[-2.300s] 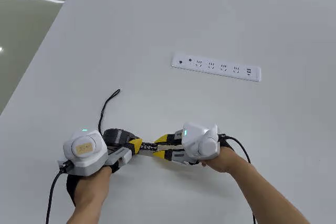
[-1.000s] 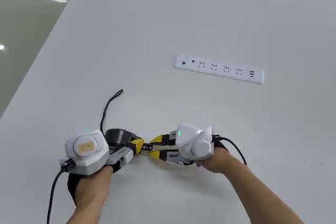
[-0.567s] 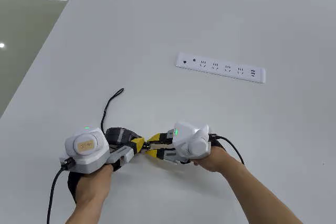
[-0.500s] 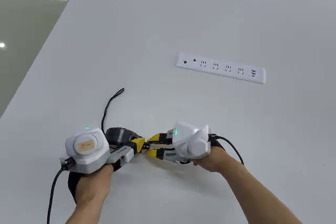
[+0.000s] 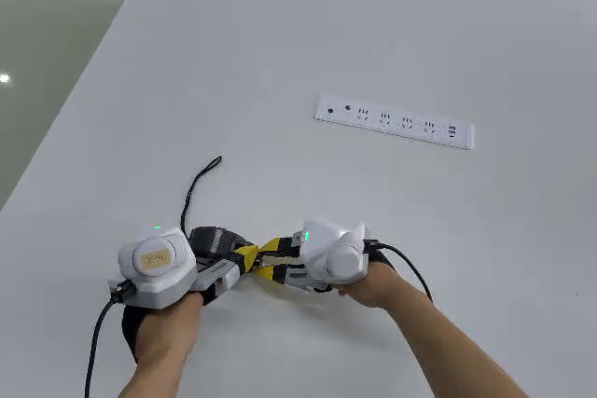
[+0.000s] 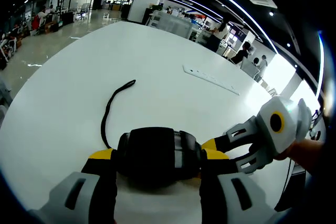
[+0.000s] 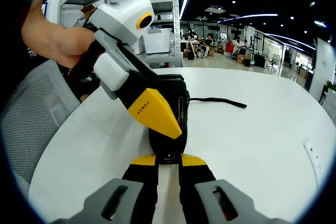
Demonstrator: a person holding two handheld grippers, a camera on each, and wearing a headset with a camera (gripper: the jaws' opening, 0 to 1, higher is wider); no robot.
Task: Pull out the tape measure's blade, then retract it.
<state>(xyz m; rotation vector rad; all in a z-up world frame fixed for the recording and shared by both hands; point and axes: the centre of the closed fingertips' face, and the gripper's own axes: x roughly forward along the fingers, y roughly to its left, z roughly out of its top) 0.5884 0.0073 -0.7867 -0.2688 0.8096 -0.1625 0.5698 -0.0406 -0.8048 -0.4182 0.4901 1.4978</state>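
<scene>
1. White workbench (image 5: pixel 280 62) runs under both grippers in my head view, with a power strip (image 5: pixel 395 123) lying right of centre in the upper half and a thin black strap (image 5: pixel 193 188) trailing up and away from the work at lower left
2. My tape measure (image 6: pixel 152 145) is a black case low and left of centre in the head view, down at table level; in the left gripper view it sits dead centre near the bottom
3. My left gripper (image 6: pixel 157 161) is clenched across that case, one yellow pad pressed on each flank
4. My right gripper (image 7: pixel 168 160) has its jaws drawn almost together right at the case's mouth. I read it as pinching the end of the blade (image 7: pixel 167 157), of which only a stub shows outside the case
5. What matters most is the line-up. The case lies straight ahead of the right gripper, all but touching its tips, and the blade's long axis runs along that gripper's own jaws. In the head view this line crosses the lower frame roughly left to right, and the two grippers meet nose to nose on it
6. I judge the retract close to done. The right hand is the one to move, feeding the stub in along that same line and then letting go, while the left only anchors the case
7. If I drift off that axis the blade could kink, or the hook could snap against the mouth
</scene>
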